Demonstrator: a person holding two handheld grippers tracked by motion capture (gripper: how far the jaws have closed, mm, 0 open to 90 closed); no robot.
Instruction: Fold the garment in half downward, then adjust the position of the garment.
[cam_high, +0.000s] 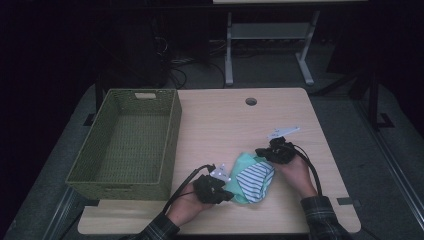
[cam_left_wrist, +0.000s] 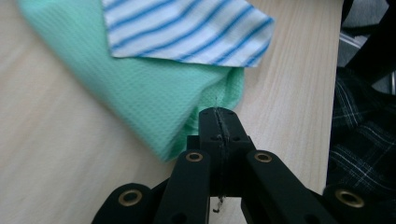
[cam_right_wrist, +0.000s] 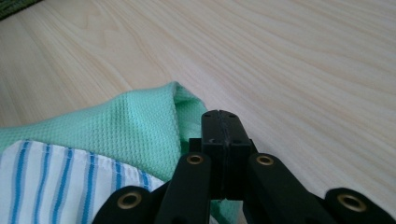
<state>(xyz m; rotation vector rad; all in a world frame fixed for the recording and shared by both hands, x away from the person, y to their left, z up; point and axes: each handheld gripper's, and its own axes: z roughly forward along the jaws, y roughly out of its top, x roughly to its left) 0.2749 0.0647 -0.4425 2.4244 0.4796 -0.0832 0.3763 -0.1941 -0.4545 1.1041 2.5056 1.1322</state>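
A mint-green waffle-weave cloth (cam_high: 242, 161) lies near the table's front edge, and a white cloth with blue stripes (cam_high: 255, 179) lies on top of it. My left gripper (cam_high: 227, 194) is at the green cloth's near left corner. In the left gripper view its jaws are pressed together at the folded green edge (cam_left_wrist: 205, 100), below the striped cloth (cam_left_wrist: 187, 28). My right gripper (cam_high: 262, 152) is at the far right corner. In the right gripper view its jaws are shut against the green cloth (cam_right_wrist: 135, 126), with the striped cloth (cam_right_wrist: 56, 182) at the lower left.
A green woven basket (cam_high: 172, 135) stands open at the left of the wooden table (cam_high: 220, 125). A round cable hole (cam_high: 251, 101) sits near the far edge. Plaid sleeves (cam_high: 320, 215) come in from the bottom. A table frame (cam_high: 229, 55) stands on the floor beyond.
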